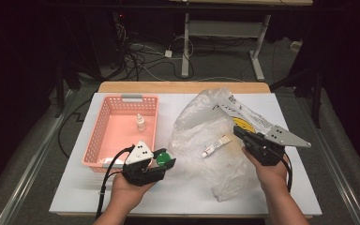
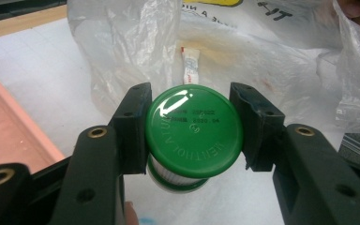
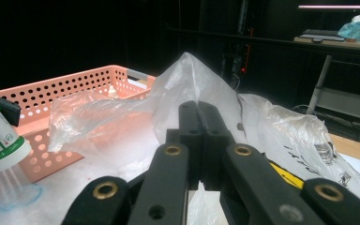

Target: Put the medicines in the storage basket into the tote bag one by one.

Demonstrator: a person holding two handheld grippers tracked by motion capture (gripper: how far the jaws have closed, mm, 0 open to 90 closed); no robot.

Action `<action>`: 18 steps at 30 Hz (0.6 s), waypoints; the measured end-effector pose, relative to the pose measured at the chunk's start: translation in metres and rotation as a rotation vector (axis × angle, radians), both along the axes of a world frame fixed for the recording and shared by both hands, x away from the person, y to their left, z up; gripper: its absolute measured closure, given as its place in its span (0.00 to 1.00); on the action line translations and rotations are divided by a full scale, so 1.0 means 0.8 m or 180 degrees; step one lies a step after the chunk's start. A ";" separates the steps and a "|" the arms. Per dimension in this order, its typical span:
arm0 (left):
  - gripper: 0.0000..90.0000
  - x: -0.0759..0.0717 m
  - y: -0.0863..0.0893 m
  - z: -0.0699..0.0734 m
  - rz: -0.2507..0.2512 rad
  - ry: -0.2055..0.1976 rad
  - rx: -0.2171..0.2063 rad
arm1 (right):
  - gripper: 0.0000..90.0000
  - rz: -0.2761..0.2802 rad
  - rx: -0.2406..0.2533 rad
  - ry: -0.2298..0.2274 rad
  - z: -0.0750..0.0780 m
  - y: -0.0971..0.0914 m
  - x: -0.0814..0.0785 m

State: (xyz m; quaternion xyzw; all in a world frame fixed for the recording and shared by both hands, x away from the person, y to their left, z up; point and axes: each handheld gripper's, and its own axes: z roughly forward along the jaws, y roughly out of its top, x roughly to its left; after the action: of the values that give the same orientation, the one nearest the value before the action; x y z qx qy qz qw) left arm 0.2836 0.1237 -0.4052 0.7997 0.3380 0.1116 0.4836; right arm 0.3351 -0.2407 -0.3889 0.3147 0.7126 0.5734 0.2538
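While the pink basket sits in the left half of the high view on the white tabletop, a small white dropper bottle stands upright inside it, toward its right wall. Just below the basket's lower right corner, left of the frame's centre, the left gripper pinches a green-capped jar, held above the tabletop just beside the basket's near corner. Seen from the left gripper view, the two black jaws press on opposite sides of the round green lid, one at its left edge and one at its right, with the white ribbed body showing underneath the lid. To the right of the jar, filling the middle of the high view, lies a crumpled clear plastic bag with a yellow and black print near its upper right part. A small white tube lies inside the bag, slanting from lower left to upper right, and it shows through the film in the upper middle of the left gripper view. Further right, the right gripper has its jaws pressed together on the bag's film, lifting an edge of it into a peak at the centre of the right gripper view, where the basket appears at the left.
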 end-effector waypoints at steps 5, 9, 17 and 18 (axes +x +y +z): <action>0.56 0.000 -0.010 -0.002 -0.0040 0.0001 -0.0039 | 1.00 -0.0009 0.0006 0.0005 0.000 0.000 0.000; 0.56 0.001 -0.023 -0.001 -0.0102 -0.0018 -0.0010 | 1.00 -0.0007 -0.0002 -0.0004 0.000 0.000 0.000; 0.56 0.007 -0.053 -0.002 -0.0210 -0.0026 -0.0002 | 1.00 -0.0005 0.0008 0.0023 0.000 0.002 -0.001; 0.56 0.008 -0.057 -0.002 -0.0220 -0.0031 -0.0001 | 1.00 -0.0004 0.0009 0.0023 0.000 0.002 0.000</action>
State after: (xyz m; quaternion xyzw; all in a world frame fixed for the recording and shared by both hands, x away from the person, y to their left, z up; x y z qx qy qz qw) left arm 0.2903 0.0778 -0.4067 0.8103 0.3078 0.0987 0.4888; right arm 0.3348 -0.2388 -0.3891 0.3175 0.7125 0.5731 0.2512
